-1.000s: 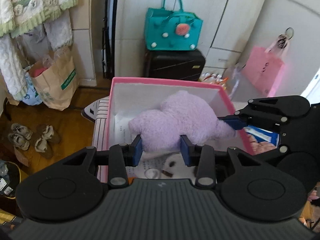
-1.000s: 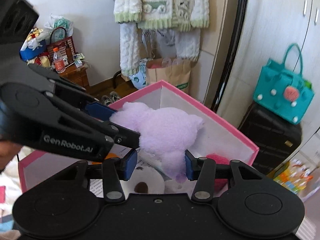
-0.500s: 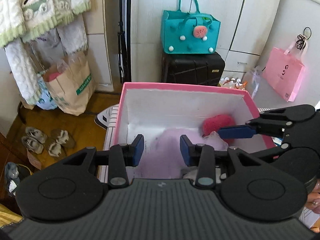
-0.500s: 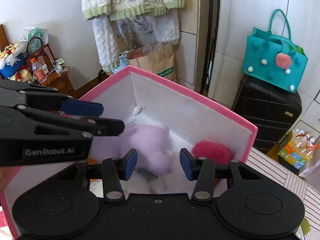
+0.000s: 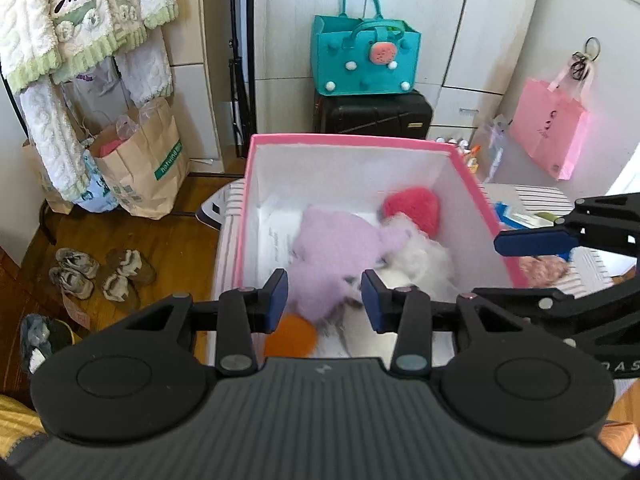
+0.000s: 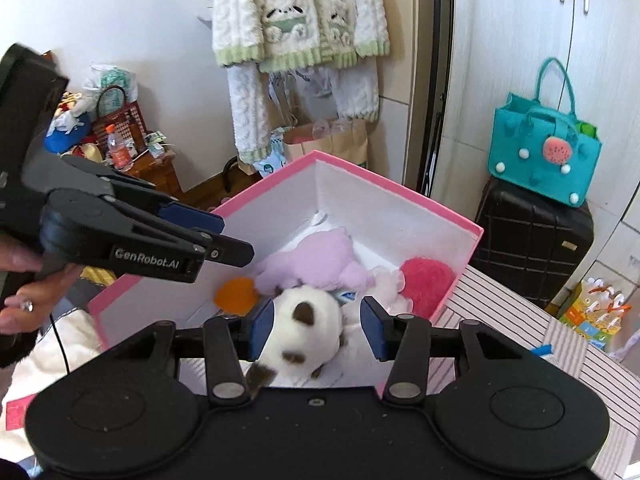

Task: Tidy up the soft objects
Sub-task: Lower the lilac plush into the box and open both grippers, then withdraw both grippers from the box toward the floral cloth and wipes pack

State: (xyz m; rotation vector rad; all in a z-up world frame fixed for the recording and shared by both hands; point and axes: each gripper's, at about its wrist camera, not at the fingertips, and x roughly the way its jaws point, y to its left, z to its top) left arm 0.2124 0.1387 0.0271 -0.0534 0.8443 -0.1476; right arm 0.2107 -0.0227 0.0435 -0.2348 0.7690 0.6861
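A pink box (image 5: 352, 141) with white inner walls (image 6: 400, 216) holds soft toys. A lilac plush (image 5: 332, 252) (image 6: 316, 256) lies inside, beside a red fuzzy toy (image 5: 414, 210) (image 6: 426, 284), a white plush with brown spots (image 6: 306, 320) (image 5: 420, 260) and an orange toy (image 5: 290, 334) (image 6: 236, 292). My left gripper (image 5: 324, 300) is open and empty above the box's near edge. My right gripper (image 6: 316, 330) is open and empty above the white plush. The right gripper also shows in the left wrist view (image 5: 560, 264); the left gripper shows in the right wrist view (image 6: 188, 232).
The box stands on a striped surface (image 6: 500, 312). Behind it are a black suitcase (image 5: 372, 114) with a teal bag (image 5: 366, 56), a pink bag (image 5: 548, 132), a paper bag (image 5: 140, 160), hanging fleece clothes (image 6: 296, 28) and shoes (image 5: 100, 272) on the wooden floor.
Both grippers held the lilac plush over the box a second ago. They let go, it dropped into the box, and both grippers drew back, open.
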